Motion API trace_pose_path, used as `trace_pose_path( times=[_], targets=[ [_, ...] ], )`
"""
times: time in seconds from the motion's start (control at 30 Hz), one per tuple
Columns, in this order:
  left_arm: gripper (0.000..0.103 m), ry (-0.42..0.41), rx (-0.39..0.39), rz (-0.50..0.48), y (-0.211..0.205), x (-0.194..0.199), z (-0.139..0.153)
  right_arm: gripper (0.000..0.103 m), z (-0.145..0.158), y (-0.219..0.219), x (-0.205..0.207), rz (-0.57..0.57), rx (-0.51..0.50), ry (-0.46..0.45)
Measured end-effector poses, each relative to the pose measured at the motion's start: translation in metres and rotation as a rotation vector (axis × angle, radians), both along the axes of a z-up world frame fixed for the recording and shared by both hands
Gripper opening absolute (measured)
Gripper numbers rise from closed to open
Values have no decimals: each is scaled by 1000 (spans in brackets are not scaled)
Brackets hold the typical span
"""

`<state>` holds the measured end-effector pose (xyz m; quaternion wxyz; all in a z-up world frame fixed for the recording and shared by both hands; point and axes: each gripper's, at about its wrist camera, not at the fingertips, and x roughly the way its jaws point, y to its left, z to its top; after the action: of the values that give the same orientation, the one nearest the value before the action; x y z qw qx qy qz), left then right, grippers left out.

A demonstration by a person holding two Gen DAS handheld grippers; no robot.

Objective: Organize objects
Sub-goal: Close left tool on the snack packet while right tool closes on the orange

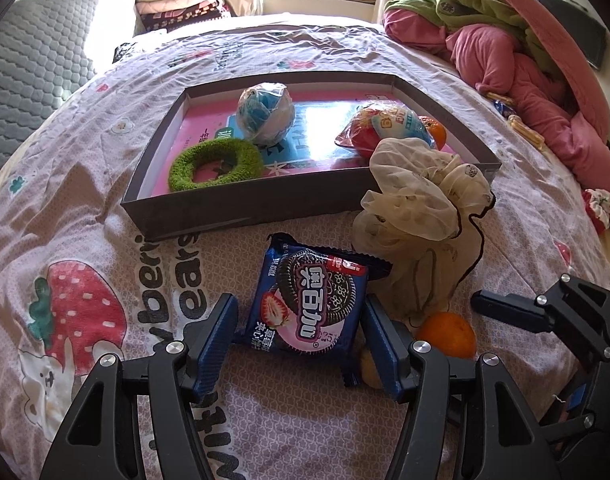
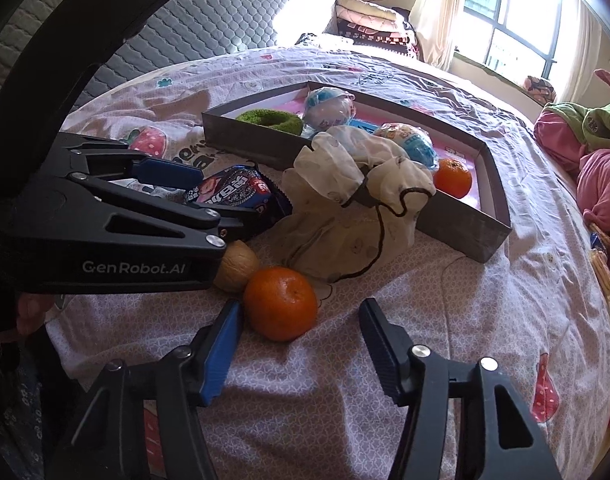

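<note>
A blue cookie packet [image 1: 309, 304] lies on the patterned bedsheet between the fingers of my left gripper [image 1: 301, 340]. The jaws stand open around it, with a gap showing at the left pad. In the right wrist view my right gripper [image 2: 301, 344] is open around an orange [image 2: 281, 304], which sits against the left finger, well clear of the right one. A walnut [image 2: 239, 266] lies just beside the orange, half hidden by the left gripper's body. A cream cloth pouch [image 1: 421, 200] leans on the dark shallow tray [image 1: 233, 204].
The tray holds a green ring [image 1: 215, 164], two wrapped balls [image 1: 265, 114] [image 1: 381, 128] and a second orange [image 1: 437, 130]. Pink and green bedding [image 1: 505, 52] is heaped at the right, with small snack packets [image 1: 525, 128] beside it. Folded blankets [image 1: 177, 4] are stacked at the back.
</note>
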<state>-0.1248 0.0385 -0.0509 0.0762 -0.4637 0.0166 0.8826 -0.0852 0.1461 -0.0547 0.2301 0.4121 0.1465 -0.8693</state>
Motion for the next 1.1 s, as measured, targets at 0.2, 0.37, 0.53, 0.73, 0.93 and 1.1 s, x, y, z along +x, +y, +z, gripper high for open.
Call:
trace_pose_path(
  times=[0.2, 0.37, 0.53, 0.73, 0.93, 1.1],
  targets=[
    [65, -11, 10, 6, -1, -5, -6, 48, -3, -5, 0, 17, 3, -5],
    [65, -12, 20, 12, -1, -9, -9, 38, -5, -9, 2, 42, 12, 2],
    [65, -3, 29, 15, -2, -10, -10, 38, -3, -7, 2, 46, 2, -1],
    [55, 12, 38, 19, -4, -8, -9, 38, -2, -6, 3, 48, -4, -3],
    [53, 0, 79, 28, -11, -7, -6, 38, 1, -3, 3, 41, -19, -2],
    [53, 8, 84, 37, -14, -3, -1, 38, 5, 0, 4, 34, -39, 6]
  ],
)
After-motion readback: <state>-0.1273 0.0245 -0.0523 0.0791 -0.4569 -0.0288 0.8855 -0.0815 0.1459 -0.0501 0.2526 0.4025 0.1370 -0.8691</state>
